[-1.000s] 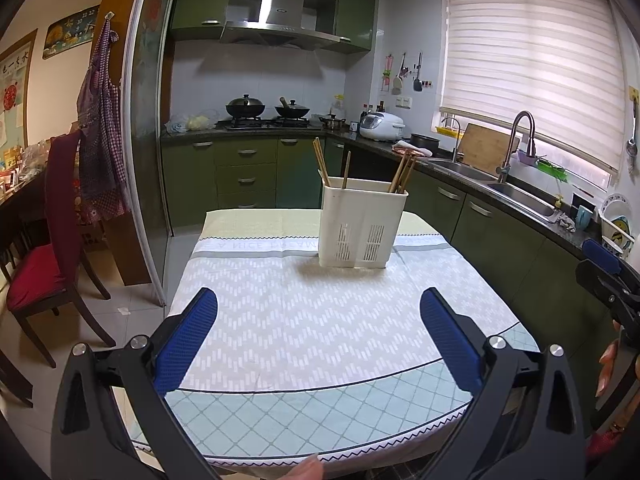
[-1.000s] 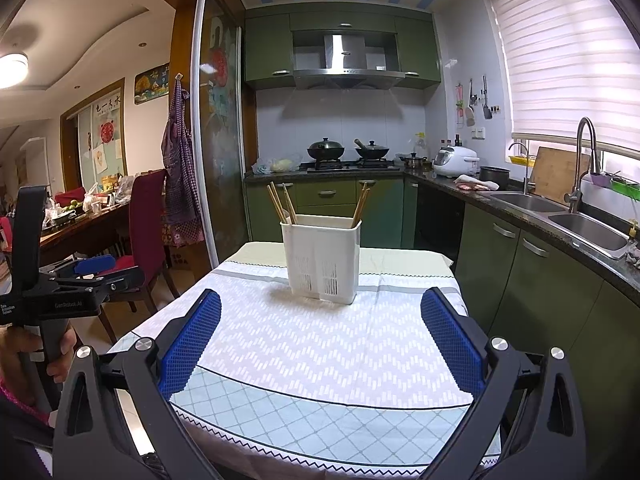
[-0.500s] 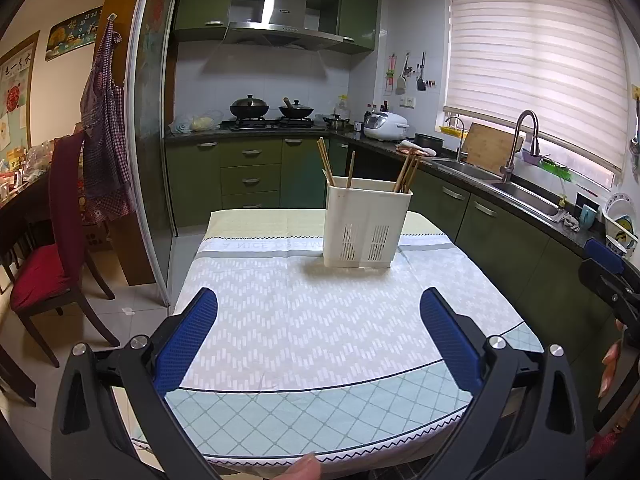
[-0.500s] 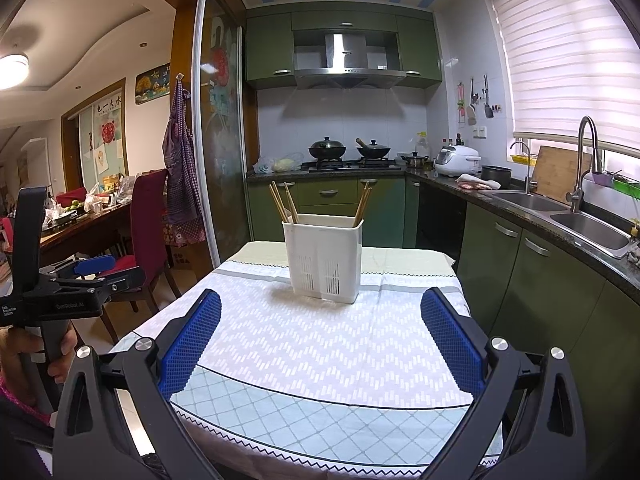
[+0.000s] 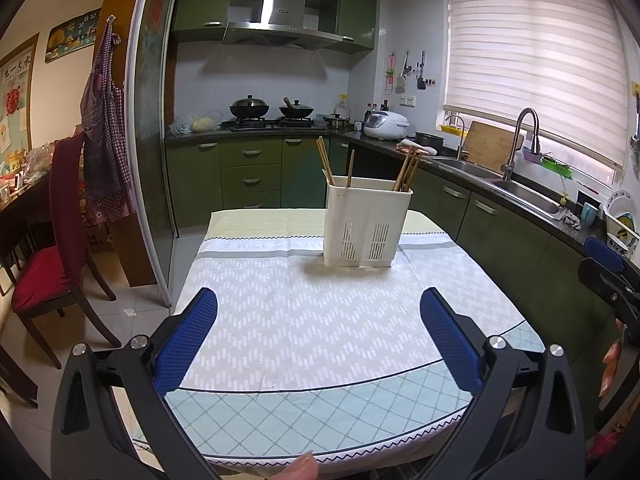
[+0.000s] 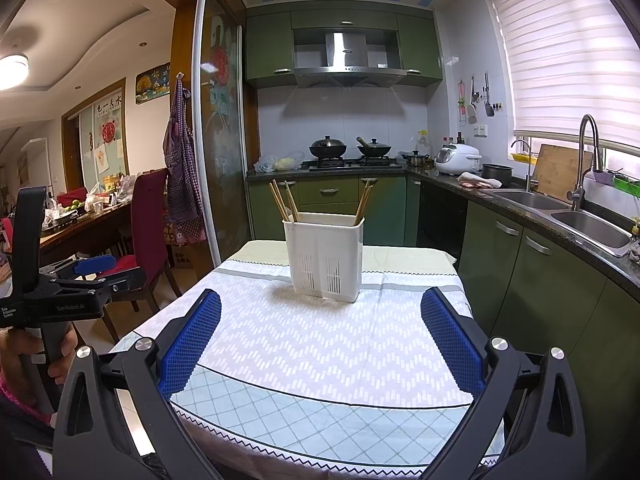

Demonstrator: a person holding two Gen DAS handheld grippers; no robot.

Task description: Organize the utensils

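A white plastic utensil holder (image 5: pixel 366 224) stands upright on the table's far half, also seen in the right wrist view (image 6: pixel 324 258). Wooden chopsticks (image 5: pixel 325 162) lean in its left compartment and more chopsticks (image 5: pixel 406 168) in its right one; the right wrist view shows both bunches (image 6: pixel 284 202) too. My left gripper (image 5: pixel 318 312) is open and empty, above the table's near part. My right gripper (image 6: pixel 320 314) is open and empty, likewise short of the holder. Each gripper shows at the edge of the other's view (image 5: pixel 608 276) (image 6: pixel 76 280).
The table wears a patterned cloth (image 5: pixel 320 320). Green cabinets and a counter with a sink (image 5: pixel 520 196) run along the right. A red-cushioned chair (image 5: pixel 52 252) stands left. A stove with pans (image 5: pixel 272 114) is at the back.
Both views have shifted slightly: the holder sits a little farther right and lower in the left wrist view. Both grippers stay open and empty.
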